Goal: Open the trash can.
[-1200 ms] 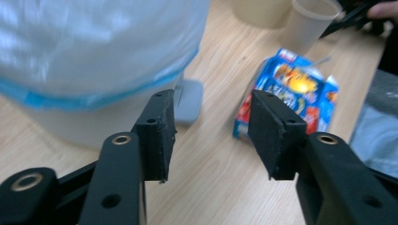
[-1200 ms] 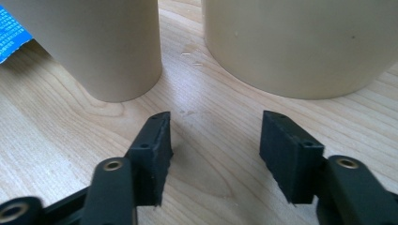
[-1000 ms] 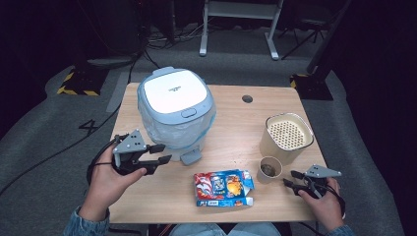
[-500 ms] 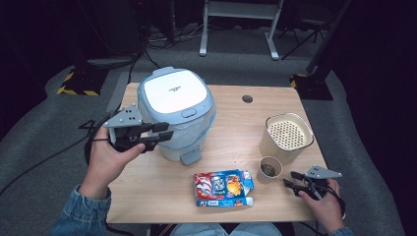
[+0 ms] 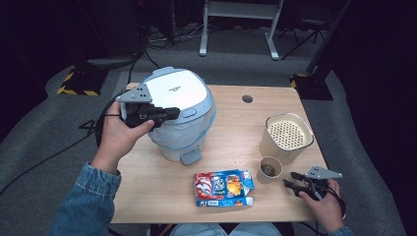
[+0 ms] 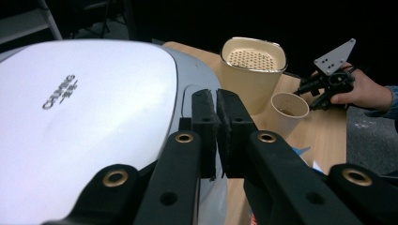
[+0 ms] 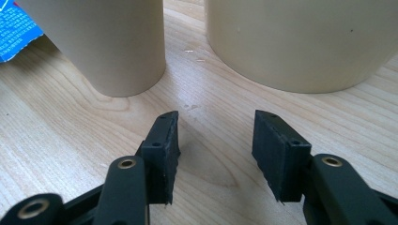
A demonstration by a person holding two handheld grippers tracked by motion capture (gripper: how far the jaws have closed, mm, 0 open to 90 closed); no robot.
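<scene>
Rice cooker (image 5: 179,115), big rounded white-lidded appliance w/ pale blue plastic body, sits at approx 10 o'clock on the light wooden table (image 5: 246,128), its small latch tab facing the person. Its lid is down; grey lettering shows on the lid in the left gripper view (image 6: 61,91).

Next in size: cream plastic container w/ perforated insert (image 5: 286,137) at approx 3 o'clock, well apart from the cooker. Colourful flat snack packet (image 5: 223,188), red/blue, lies at 6 o'clock near the table's front edge. Small tan paper cup (image 5: 269,169) stands just beside the container's near side, between it and the packet.

Left gripper (image 5: 169,114) hangs over the cooker lid's left edge, tips pointing across toward 3 o'clock. Its jaws have just been closing and now sit clenched, pads (image 6: 206,117) pressed face to face w/ nothing between them.

Right gripper (image 5: 290,184) rests low at approx 4 o'clock by the table's front right corner, aimed at the cup and container. Its jaws stand apart, released, bare wood between them (image 7: 213,140); cup wall and container wall lie just ahead, neither touched.
</scene>
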